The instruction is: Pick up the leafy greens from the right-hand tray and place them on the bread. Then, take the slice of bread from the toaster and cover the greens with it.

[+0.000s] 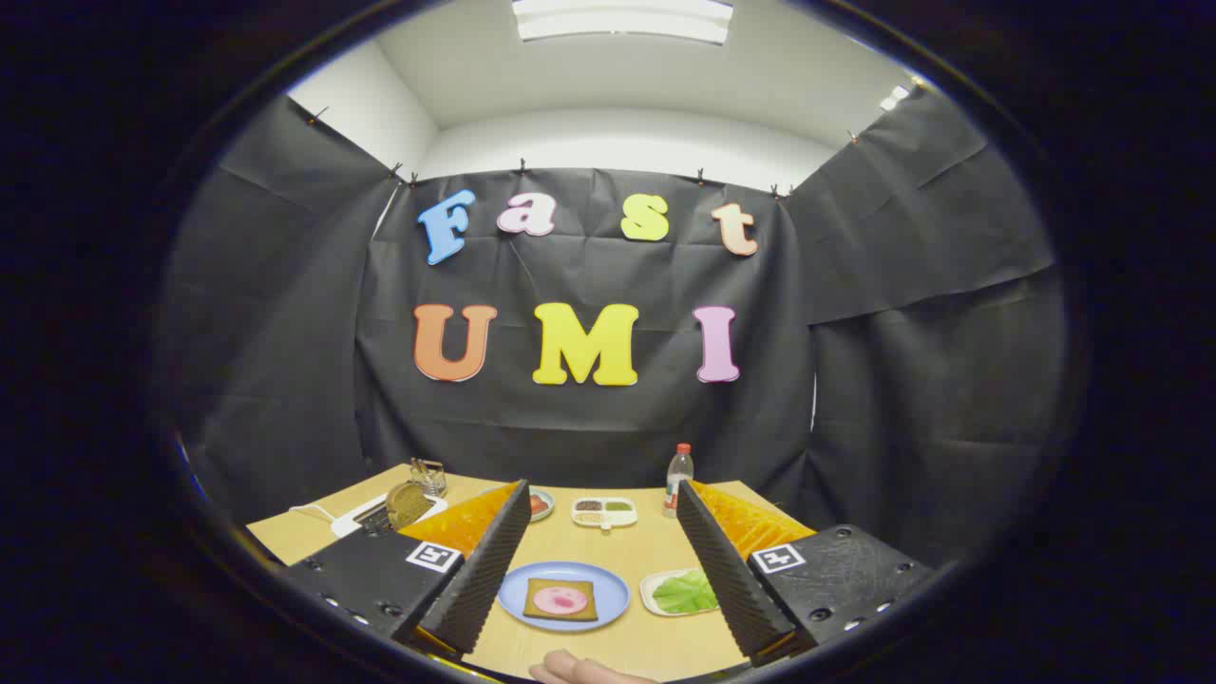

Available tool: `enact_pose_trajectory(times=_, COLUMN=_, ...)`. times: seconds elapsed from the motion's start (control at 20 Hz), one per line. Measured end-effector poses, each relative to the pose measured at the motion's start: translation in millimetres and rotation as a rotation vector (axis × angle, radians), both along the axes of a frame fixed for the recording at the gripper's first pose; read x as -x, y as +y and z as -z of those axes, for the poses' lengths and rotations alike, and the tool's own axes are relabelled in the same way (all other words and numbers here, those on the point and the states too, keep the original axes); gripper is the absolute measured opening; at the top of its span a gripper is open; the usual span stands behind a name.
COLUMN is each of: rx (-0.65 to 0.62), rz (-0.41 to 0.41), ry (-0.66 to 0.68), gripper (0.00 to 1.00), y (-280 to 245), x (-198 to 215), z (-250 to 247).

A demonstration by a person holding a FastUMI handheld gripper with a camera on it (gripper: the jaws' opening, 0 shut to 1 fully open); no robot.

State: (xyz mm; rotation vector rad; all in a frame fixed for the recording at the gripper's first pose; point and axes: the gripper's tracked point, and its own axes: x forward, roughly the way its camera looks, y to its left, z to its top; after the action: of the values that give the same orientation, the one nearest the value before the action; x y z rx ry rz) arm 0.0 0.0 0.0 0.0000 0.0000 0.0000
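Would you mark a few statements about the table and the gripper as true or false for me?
1. The gripper is open and holds nothing. True.
2. The leafy greens already lie on the bread. False: they are on their tray, beside the blue plate.
3. The bread on the plate has a pink slice on top. True.
4. The toaster is empty. False: a slice stands in it.
5. A bottle stands at the table's far edge. True.

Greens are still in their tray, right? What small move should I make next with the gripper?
Yes. Probably ease the gripper down and toward the leafy greens, which lie untouched in their tray beside the blue plate with the bread. The fingers stand wide open, holding nothing, well above the table.
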Motion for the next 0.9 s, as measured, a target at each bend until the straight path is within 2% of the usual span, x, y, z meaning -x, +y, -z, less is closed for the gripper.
enact_pose_trajectory(times=0.4, rx=-0.016, rz=-0.016, ry=0.037, gripper=0.95, y=-5.5, x=-2.0, z=9.5)
enact_pose_trajectory(times=0.7, rx=-0.015, rz=0.012, ry=0.042, gripper=0.95, y=-17.3, x=-8.6, z=15.7)
enact_pose_trajectory(times=0.9, rx=-0.007, rz=0.055, ry=0.112, gripper=0.95, y=-38.3, x=-36.1, z=48.8)
